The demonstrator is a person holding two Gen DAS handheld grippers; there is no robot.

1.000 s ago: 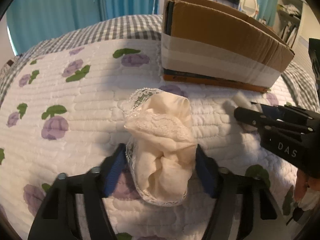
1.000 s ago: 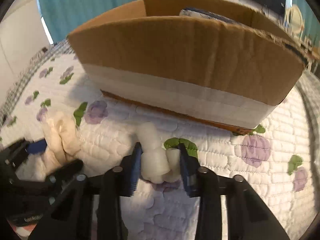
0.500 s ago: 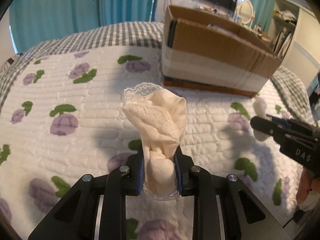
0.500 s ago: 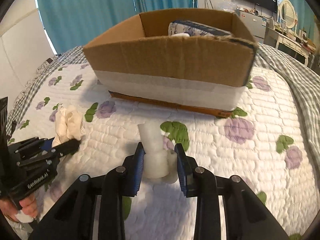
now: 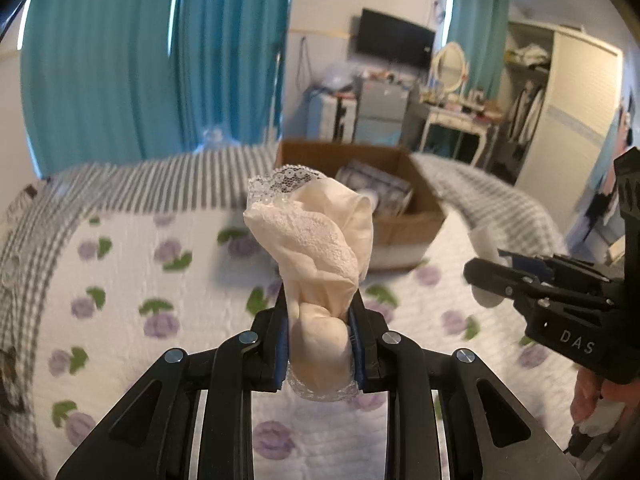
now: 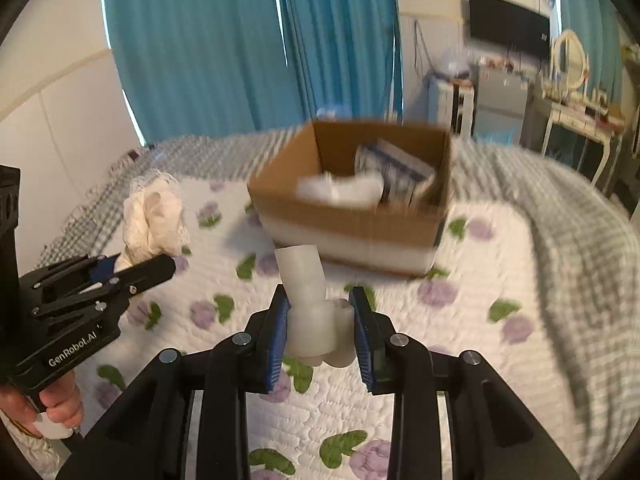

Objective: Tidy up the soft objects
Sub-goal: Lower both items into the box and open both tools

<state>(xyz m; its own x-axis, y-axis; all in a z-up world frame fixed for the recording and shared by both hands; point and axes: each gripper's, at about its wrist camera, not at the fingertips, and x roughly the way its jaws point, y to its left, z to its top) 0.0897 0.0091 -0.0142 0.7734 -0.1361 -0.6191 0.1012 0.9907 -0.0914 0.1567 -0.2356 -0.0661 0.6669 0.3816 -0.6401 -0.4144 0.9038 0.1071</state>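
My left gripper (image 5: 319, 330) is shut on a cream lace-trimmed cloth (image 5: 316, 240) and holds it up above the bed. It also shows in the right wrist view (image 6: 152, 216), at the left. My right gripper (image 6: 320, 320) is shut on a small white rolled sock (image 6: 308, 304), lifted above the quilt. It also shows in the left wrist view (image 5: 486, 240), at the right. An open cardboard box (image 6: 352, 216) stands ahead on the bed, with a blue-and-white folded item (image 6: 400, 172) and white cloth (image 6: 340, 190) inside.
The bed has a white quilt with purple flowers (image 6: 460, 380) and a grey checked blanket (image 6: 560, 216) at the right. Blue curtains (image 5: 140, 60), a dresser with a mirror (image 5: 452, 92) and a wardrobe (image 5: 560, 120) stand behind the bed.
Both grippers have risen from the quilt with their cloths, and the box's inside now shows. The left gripper closed on the cream cloth one second ago.
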